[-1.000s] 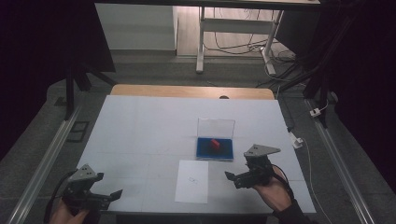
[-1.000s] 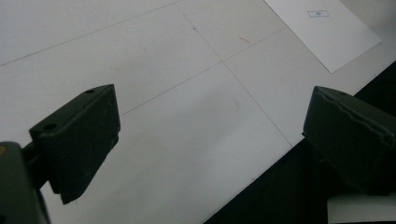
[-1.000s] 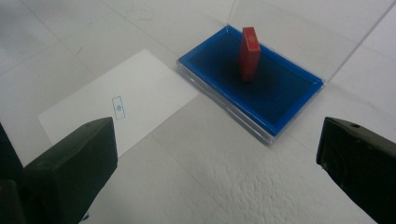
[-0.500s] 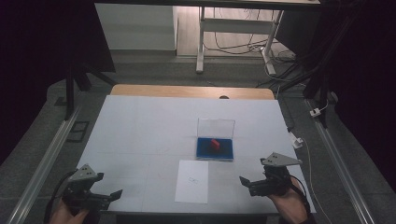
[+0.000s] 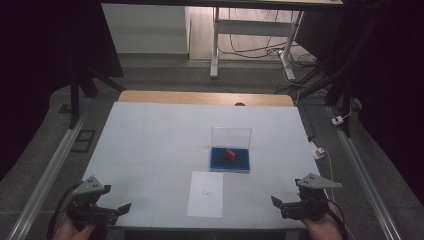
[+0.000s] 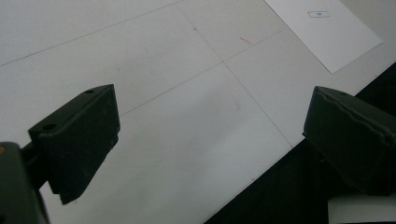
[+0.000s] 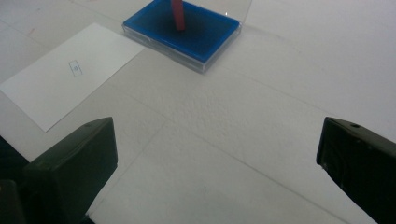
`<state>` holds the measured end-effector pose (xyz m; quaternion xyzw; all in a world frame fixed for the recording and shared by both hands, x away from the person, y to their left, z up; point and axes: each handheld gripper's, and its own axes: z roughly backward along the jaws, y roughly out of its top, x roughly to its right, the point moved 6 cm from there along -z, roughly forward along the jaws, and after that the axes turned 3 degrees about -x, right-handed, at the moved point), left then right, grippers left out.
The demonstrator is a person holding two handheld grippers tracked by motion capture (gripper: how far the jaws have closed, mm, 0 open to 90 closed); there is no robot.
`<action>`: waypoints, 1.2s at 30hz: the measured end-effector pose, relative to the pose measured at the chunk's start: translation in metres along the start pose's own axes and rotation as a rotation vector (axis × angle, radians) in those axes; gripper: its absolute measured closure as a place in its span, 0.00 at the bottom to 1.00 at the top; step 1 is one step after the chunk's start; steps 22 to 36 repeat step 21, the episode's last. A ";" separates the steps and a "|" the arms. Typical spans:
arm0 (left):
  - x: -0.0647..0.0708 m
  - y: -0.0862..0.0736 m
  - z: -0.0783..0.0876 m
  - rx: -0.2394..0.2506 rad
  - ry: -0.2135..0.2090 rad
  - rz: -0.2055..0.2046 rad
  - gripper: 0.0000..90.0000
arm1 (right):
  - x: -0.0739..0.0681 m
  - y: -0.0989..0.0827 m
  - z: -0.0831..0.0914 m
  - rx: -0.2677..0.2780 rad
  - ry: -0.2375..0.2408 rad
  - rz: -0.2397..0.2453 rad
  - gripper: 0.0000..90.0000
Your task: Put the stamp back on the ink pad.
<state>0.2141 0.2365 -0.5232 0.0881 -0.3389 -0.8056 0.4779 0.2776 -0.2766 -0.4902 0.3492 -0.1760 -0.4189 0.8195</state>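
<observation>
A clear case with a blue base [image 5: 229, 163] [image 7: 201, 32] lies at the table's middle, its lid [image 5: 230, 136] standing up at the back. A small red piece [image 5: 230, 154] [image 7: 177, 16] stands on the blue base. In front of the case lies a white sheet of paper [image 5: 206, 194] [image 7: 70, 74] [image 6: 327, 32] with a small printed mark. My left gripper [image 5: 120, 209] [image 6: 210, 121] is open at the table's near left corner, holding nothing. My right gripper [image 5: 279, 206] [image 7: 215, 149] is open near the front right edge, its jaws facing the case from well short of it.
The white table top [image 5: 150, 145] has a wooden strip [image 5: 205, 97] along its far edge. Metal rails [image 5: 50, 170] run down both sides. A white plug and cable [image 5: 317, 150] lie off the table's right edge. Cables and a stand's legs [image 5: 250, 45] are on the floor beyond.
My right gripper has drawn back from beside the case, going right and toward the near edge. The left gripper has stayed put. The case and paper have not moved.
</observation>
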 end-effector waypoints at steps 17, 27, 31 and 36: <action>0.000 -0.001 0.000 -0.005 0.002 0.001 0.04 | 0.011 -0.021 0.012 -0.048 -0.006 -0.079 0.00; 0.000 0.000 0.000 -0.003 0.000 -0.001 0.04 | 0.012 -0.022 0.011 -0.057 -0.002 -0.090 0.00; 0.000 0.000 0.000 -0.003 0.000 -0.001 0.04 | 0.012 -0.022 0.011 -0.057 -0.002 -0.090 0.00; 0.000 0.000 0.000 -0.003 0.000 -0.001 0.04 | 0.012 -0.022 0.011 -0.057 -0.002 -0.090 0.00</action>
